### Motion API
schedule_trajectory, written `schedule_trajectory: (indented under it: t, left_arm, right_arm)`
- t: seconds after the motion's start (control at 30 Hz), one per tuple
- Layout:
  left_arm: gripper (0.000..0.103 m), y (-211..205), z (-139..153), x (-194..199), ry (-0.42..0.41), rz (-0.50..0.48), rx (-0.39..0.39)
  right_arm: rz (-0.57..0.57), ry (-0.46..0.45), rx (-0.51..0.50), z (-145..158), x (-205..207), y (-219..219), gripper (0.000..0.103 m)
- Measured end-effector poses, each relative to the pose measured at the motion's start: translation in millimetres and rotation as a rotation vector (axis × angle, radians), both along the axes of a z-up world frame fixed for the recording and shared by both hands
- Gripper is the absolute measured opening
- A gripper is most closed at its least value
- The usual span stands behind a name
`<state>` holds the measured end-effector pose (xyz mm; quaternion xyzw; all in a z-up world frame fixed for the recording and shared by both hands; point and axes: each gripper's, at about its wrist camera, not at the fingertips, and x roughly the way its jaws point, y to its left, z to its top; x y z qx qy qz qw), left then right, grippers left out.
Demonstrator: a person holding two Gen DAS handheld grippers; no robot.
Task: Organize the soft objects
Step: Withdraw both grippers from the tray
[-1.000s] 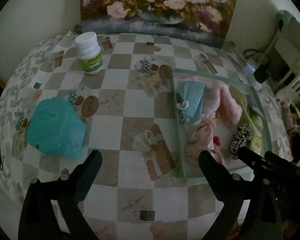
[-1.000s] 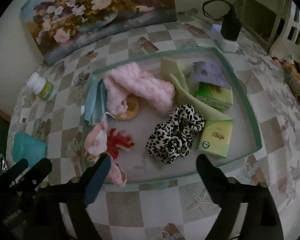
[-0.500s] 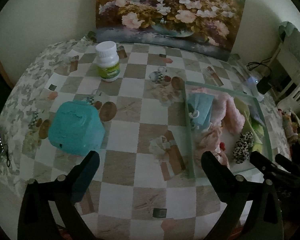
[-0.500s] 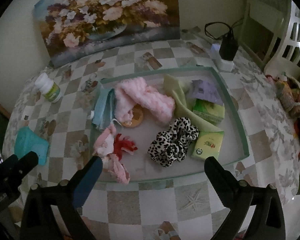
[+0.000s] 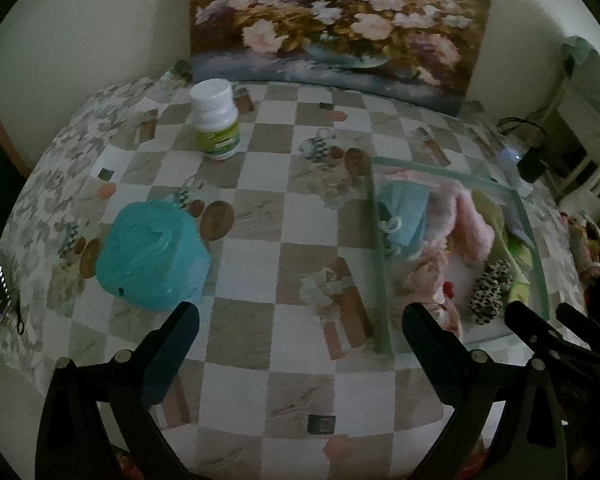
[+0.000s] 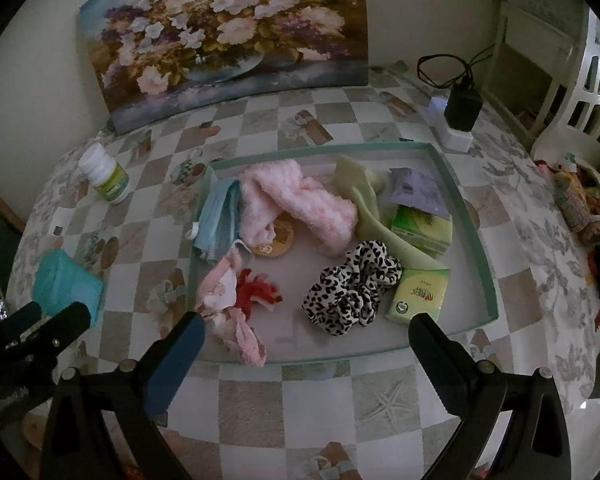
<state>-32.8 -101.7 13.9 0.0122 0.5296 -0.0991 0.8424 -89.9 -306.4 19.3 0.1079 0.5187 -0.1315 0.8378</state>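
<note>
Checkered tablecloth (image 6: 384, 400) covers the table, with a flower painting (image 6: 228, 28) propped against the wall at 12 o'clock. We note a shallow green-rimmed tray (image 6: 474, 240) mid-table in the right wrist view. Inside it: a blue face mask (image 6: 218, 220) at 9 o'clock, a fluffy pink headband (image 6: 300, 204) just beside it, a leopard scrunchie (image 6: 354, 288) near centre, and two green tissue packs (image 6: 418, 294) at 3 o'clock. A pale pink cloth (image 6: 224, 292) and a red scrunchie (image 6: 256, 290) lie at the tray's 8 o'clock. Outside the tray, well apart at its 9 o'clock, sits a teal lidded box (image 5: 152, 256), and a white pill bottle (image 5: 216, 120) stands upright at 11 o'clock. Our right gripper (image 6: 302, 344) hangs over the tray's near edge, jaws just spread wide, nothing between them. Our left gripper (image 5: 300, 328) hovers over bare cloth between box and tray, jaws wide, empty.
</note>
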Motion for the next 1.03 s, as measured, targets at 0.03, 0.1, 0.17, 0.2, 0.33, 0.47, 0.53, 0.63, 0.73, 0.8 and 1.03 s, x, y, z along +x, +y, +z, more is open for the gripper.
schedule_trajectory:
  t: [0.03,0.1,0.17,0.2,0.33,0.47,0.53,0.63,0.73,0.8,1.03]
  left_arm:
    - [0.101,1.4,-0.5,1.0,0.004,0.011,0.009]
    - [0.101,3.8,-1.0,1.8,0.006,0.022,0.009]
    - [0.101,6.2,-0.6,2.3,0.009,0.03,-0.006]
    - [0.101,7.9,-0.4,2.6,0.011,0.037,-0.016]
    - [0.101,9.6,0.2,2.3,0.006,0.064,0.024]
    - [0.101,7.1,3.8,0.7,-0.017,0.052,0.049]
    - [0.101,5.1,4.4,-0.1,-0.018,0.038,0.044]
    - [0.101,3.2,5.9,-1.2,-0.029,0.037,0.059]
    - [0.101,1.4,7.8,-2.4,-0.038,0.023,0.054]
    - [0.101,-0.9,10.4,-5.9,-0.063,0.018,0.07]
    - [0.101,-3.4,15.4,-8.1,-0.094,0.008,0.071]
  right_arm:
    - [0.0,0.0,0.001,0.0,0.0,0.0,0.103]
    - [0.004,0.0,-0.001,0.4,0.4,0.4,0.103]
    - [0.008,-0.001,-0.002,0.8,1.0,0.6,0.103]
    - [0.009,0.0,-0.002,0.9,1.2,0.6,0.103]
    - [0.01,-0.001,-0.002,0.7,1.4,0.2,0.103]
    - [0.011,-0.001,-0.001,0.7,1.6,0.2,0.103]
    - [0.012,-0.001,-0.001,0.6,1.4,0.2,0.103]
    - [0.011,-0.001,-0.001,0.6,1.3,0.1,0.103]
    - [0.01,-0.001,-0.002,0.6,1.6,-0.3,0.103]
    - [0.011,0.001,-0.002,0.1,2.0,-0.4,0.103]
    - [0.01,0.001,-0.002,0.0,1.8,-0.5,0.103]
